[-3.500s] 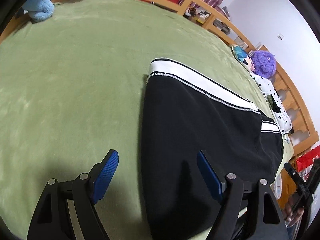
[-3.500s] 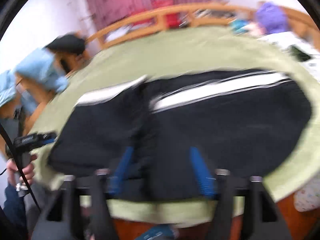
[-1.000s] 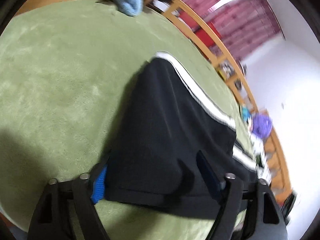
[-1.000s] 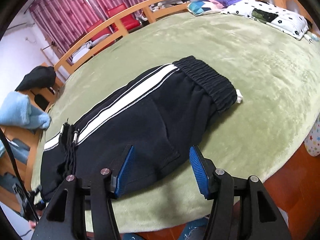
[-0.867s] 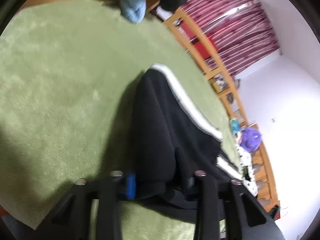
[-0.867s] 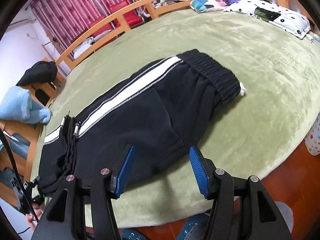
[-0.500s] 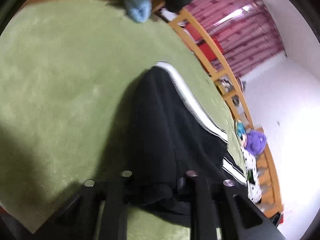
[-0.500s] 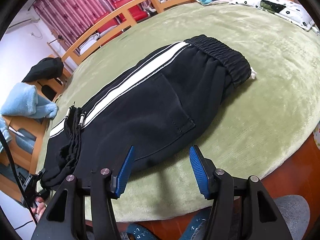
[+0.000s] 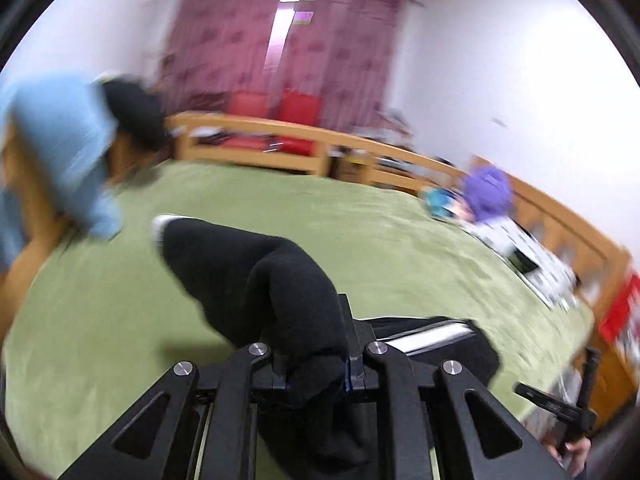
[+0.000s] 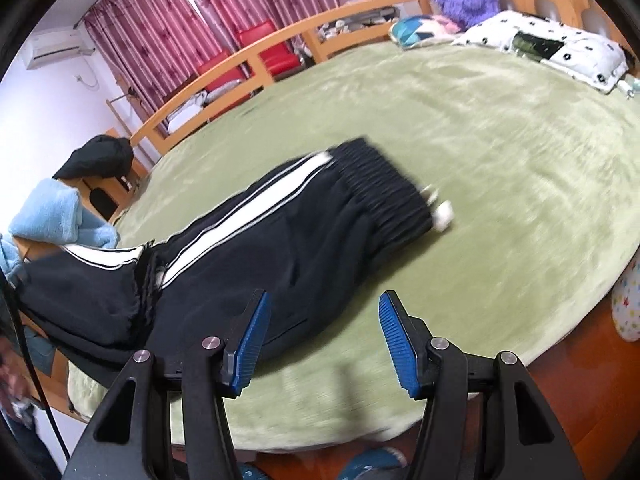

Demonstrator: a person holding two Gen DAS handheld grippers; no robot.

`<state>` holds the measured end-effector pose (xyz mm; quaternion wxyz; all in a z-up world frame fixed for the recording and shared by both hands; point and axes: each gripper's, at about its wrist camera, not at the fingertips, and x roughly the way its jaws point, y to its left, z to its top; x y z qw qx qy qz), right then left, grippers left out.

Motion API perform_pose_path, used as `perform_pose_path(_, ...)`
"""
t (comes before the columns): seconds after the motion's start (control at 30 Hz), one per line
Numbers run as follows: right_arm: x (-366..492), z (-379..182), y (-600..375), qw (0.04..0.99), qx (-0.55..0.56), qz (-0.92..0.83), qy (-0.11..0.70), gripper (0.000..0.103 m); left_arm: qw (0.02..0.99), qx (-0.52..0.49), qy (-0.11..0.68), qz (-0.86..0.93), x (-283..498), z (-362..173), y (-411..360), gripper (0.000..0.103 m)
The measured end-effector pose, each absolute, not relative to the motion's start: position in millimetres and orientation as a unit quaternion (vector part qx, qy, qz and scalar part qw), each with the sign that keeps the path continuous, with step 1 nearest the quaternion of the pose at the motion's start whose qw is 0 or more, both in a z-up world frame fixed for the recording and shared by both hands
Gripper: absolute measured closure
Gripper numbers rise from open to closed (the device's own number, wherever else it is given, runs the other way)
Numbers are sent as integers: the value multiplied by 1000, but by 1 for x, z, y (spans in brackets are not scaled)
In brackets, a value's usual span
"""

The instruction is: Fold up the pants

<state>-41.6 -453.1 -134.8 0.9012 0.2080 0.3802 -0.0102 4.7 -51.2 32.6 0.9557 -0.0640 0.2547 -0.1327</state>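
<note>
The pants (image 10: 256, 240) are lying on the green bed (image 10: 500, 168), already doubled leg over leg, with their long axis running from the elastic waistband (image 10: 384, 188) far out on the blanket down to the cuff end at the near left edge of the bed. That cuff end is the part being carried: the left claw (image 9: 316, 364) is clamping a bunch of black fabric between its jaws, and the cloth is humping up out of the grip and trailing back down toward the bed. So the left hand is the one placed to make the fold, and the waistband is lying ahead of it along the length of the pants. The left claw is pointing somewhat downward, raised clear of the blanket. The right claw (image 10: 322, 340) is standing about half open with nothing between its blue pads, tilting down over the near edge of the bed, its left pad just beside the thigh part of the pants.
</note>
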Motion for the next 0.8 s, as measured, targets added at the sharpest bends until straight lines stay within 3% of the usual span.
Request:
perform_pose_path(0.23, -53, -126, -512, 900, 226, -51, 369, 47, 911, 9, 288, -294, 46, 33, -250, 87)
perform_pose_path(0.37, -59, -128, -534, 897, 229, -65, 372, 47, 862, -11, 347, -370, 56, -2, -308, 75)
perform_pose_path(0.4, -58, -129, -538, 897, 230, -66, 373, 47, 856, -22, 359, -370, 57, -10, -309, 65)
perform_pose_path(0.47, -55, -131, -543, 896, 235, -56, 372, 47, 863, -30, 368, -344, 60, -23, -299, 54)
perform_pose_path(0.67, -22, -138, -538, 893, 272, 6, 359, 46, 879, -48, 408, -242, 62, -64, -220, 50)
perform_pose_path(0.8, 14, -155, -525, 879, 275, 25, 389, 36, 885, -46, 437, -156, 55, -94, -171, 46)
